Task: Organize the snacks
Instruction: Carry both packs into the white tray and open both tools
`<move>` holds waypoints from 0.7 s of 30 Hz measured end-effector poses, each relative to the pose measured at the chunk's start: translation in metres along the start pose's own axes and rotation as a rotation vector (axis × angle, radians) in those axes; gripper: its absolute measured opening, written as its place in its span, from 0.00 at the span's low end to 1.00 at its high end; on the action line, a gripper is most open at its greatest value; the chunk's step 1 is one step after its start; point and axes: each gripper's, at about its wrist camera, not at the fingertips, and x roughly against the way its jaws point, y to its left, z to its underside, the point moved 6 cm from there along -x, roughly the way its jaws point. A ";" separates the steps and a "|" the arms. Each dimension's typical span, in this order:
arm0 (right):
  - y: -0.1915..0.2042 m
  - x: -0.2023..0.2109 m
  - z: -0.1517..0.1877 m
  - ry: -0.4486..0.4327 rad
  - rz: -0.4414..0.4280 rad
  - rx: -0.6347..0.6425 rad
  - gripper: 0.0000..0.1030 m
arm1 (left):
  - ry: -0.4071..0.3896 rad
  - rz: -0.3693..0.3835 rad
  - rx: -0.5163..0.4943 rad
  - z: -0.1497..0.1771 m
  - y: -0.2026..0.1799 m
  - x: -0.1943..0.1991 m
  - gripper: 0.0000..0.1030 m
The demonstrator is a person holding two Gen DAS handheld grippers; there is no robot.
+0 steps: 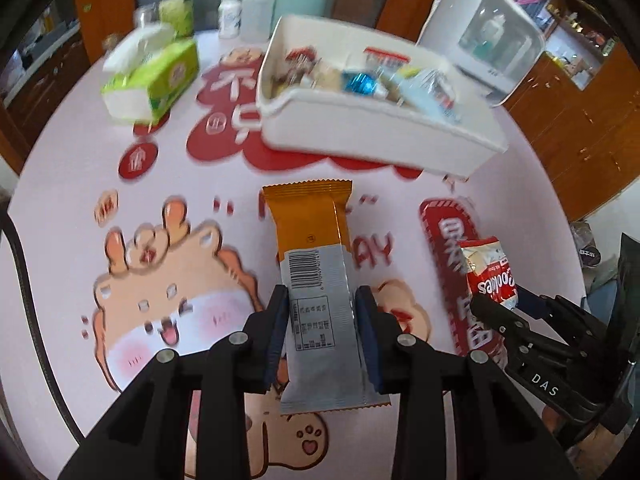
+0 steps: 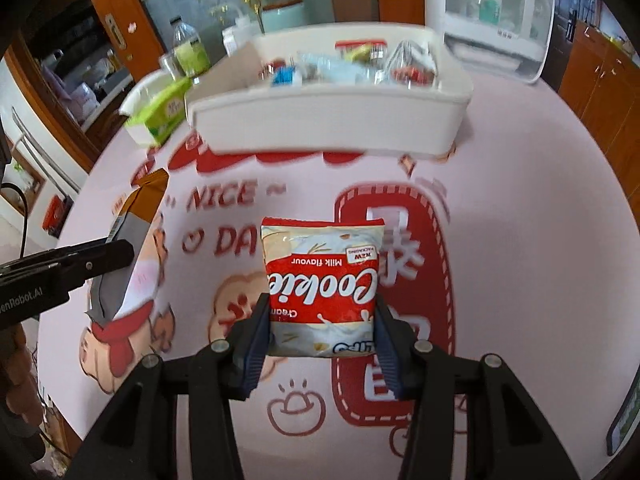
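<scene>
My left gripper [image 1: 322, 300] is shut on an orange and silver snack bar wrapper [image 1: 314, 256] and holds it above the pink table mat. My right gripper [image 2: 320, 312] is shut on a red and white cookie packet [image 2: 322, 280], also lifted. The cookie packet [image 1: 490, 272] shows at the right of the left wrist view, and the snack bar [image 2: 132, 236] at the left of the right wrist view. A white bin [image 1: 384, 136] with several snacks inside stands ahead of both grippers; it also shows in the right wrist view [image 2: 328, 120].
A green tissue pack [image 1: 154, 80] lies at the back left. Bottles and jars [image 1: 230, 16] stand along the far edge. A white appliance with a clear lid [image 1: 492, 36] is behind the bin. Wooden cabinets surround the table.
</scene>
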 end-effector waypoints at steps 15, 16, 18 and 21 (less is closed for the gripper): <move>-0.019 0.125 -0.167 -0.389 0.092 0.062 0.47 | -0.336 -0.048 -0.172 -0.162 -0.047 0.108 0.31; -0.020 0.131 -0.178 -0.409 0.097 0.066 0.47 | -0.351 -0.056 -0.181 -0.171 -0.049 0.113 0.31; -0.022 0.145 -0.204 -0.459 0.108 0.074 0.47 | -0.384 -0.077 -0.194 -0.193 -0.054 0.122 0.32; -0.024 0.154 -0.237 -0.505 0.123 0.079 0.47 | -0.413 -0.100 -0.204 -0.221 -0.059 0.128 0.32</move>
